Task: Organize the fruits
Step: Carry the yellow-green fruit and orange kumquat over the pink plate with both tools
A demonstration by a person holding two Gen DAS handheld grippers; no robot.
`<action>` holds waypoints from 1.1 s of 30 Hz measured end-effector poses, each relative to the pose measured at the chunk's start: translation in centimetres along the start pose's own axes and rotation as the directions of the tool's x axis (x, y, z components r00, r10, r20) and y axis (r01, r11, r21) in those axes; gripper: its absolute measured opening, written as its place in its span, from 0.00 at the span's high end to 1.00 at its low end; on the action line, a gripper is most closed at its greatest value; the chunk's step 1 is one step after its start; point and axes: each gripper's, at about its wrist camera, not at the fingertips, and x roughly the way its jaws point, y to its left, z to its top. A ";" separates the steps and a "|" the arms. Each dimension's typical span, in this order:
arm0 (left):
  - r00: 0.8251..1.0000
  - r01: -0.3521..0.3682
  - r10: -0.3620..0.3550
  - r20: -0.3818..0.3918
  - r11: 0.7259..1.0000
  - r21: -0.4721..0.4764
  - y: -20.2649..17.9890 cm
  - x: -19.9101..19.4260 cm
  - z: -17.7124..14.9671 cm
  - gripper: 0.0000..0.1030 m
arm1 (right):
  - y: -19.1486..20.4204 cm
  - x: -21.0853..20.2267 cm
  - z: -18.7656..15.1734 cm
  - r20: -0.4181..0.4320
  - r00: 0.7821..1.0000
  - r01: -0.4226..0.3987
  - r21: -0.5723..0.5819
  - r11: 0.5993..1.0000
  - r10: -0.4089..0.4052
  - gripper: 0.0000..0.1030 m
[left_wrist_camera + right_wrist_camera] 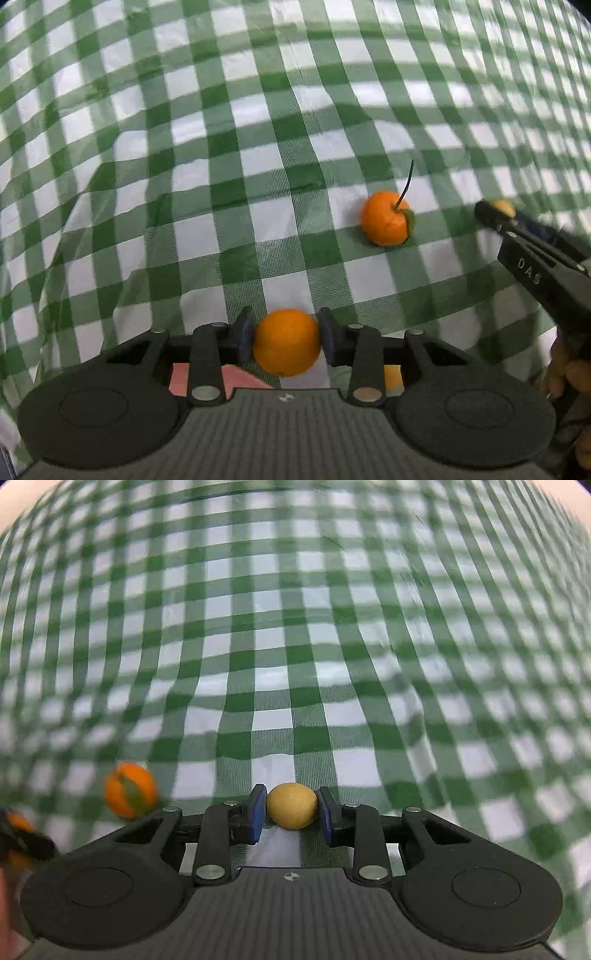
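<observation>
In the left wrist view my left gripper is shut on a round orange, with both blue pads against its sides. A second orange, with a thin stem and a leaf, lies on the cloth farther off to the right. My right gripper is shut on a small yellow-brown round fruit. It also shows at the right edge of the left wrist view, right gripper holding that fruit. The right wrist view is blurred; the leafy orange sits at its lower left.
A green-and-white checked tablecloth covers the whole surface, with folds at the left. Under the left gripper a pink surface and another bit of orange fruit peek through. A person's hand holds the right gripper.
</observation>
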 end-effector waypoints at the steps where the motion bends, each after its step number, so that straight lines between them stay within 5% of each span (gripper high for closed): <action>1: 1.000 0.004 -0.004 0.011 1.000 -0.015 0.1 -0.9 -0.1 0.60 | -0.5 -0.4 0.4 -0.020 0.999 -0.032 0.073 0.997 0.033 0.70; 11: 0.995 -0.046 0.055 0.079 0.992 -0.115 1.1 -12.3 -8.2 0.60 | 0.1 -11.3 -0.1 -0.080 0.982 -0.139 0.322 0.937 0.173 0.70; 23: 0.985 -0.048 0.078 0.156 0.982 -0.184 3.6 -22.3 -22.2 0.60 | 7.6 -29.1 -4.9 0.082 0.974 -0.213 0.003 0.977 0.212 0.70; 33: 0.968 -0.034 0.102 0.229 0.959 -0.283 5.9 -26.3 -29.8 0.60 | 12.9 -36.7 -10.0 0.076 0.960 -0.238 -0.281 0.930 0.268 0.70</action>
